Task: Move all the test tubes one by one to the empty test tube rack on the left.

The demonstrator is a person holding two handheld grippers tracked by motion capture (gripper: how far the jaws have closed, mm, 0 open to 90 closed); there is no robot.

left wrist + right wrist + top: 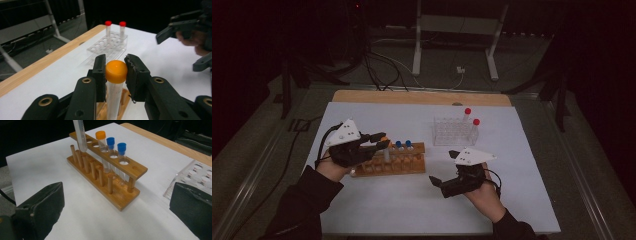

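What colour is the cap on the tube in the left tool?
Orange cap, clearest in the left gripper view.

Black claws point(379, 141), white plates, dark sleeves point(302, 207)

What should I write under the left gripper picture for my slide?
Left gripper pinching an orange-capped tube above the wooden rack.

No legible text or markings.
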